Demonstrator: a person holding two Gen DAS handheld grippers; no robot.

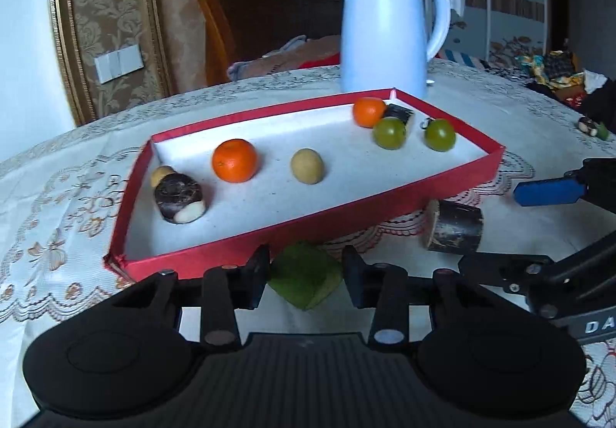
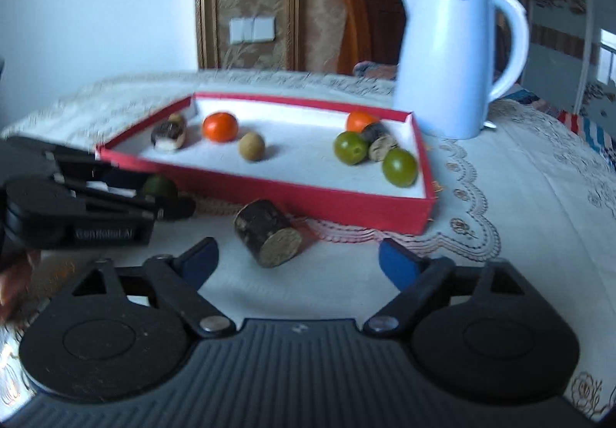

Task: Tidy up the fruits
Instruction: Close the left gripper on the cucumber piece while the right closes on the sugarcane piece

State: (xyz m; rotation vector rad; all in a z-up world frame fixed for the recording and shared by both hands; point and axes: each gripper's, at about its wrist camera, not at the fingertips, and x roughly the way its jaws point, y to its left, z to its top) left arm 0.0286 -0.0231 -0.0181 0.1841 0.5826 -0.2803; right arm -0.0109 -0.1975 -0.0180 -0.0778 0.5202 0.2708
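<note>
**Two pieces left outside the box as both grippers close in**

While most of the fruit already lies in the red box (image 1: pixel 308 226), a green fruit (image 1: pixel 306 274) sits on the tablecloth just outside its near wall, low in the centre of my left wrist view, between the spread fingers of the left gripper (image 1: pixel 306 276). The fingers bracket it with a gap on either side, so they are released, not yet gripping. Just right of it, also against the outside of the box wall, lies a dark sugarcane stub (image 2: pixel 269 237) on its side, cut end toward the right camera. My right gripper (image 2: pixel 298 260) hangs just in front of it at the lower centre of that view, blue pads wide apart and holding nothing.

Inside the box I count two tangerines (image 1: pixel 234 160), two green fruits (image 1: pixel 389 132), a pale round one (image 1: pixel 307 165) and dark cane pieces (image 1: pixel 179 203). A white kettle (image 1: pixel 389 27) stands beyond the far corner, upper right.

I judge the step in hand to be the pick-up of the stray green fruit. Next I need to pinch it gently, lift it over the red wall and set it by its green mates at the right end; the stub would follow. Both are round and may roll.
</note>
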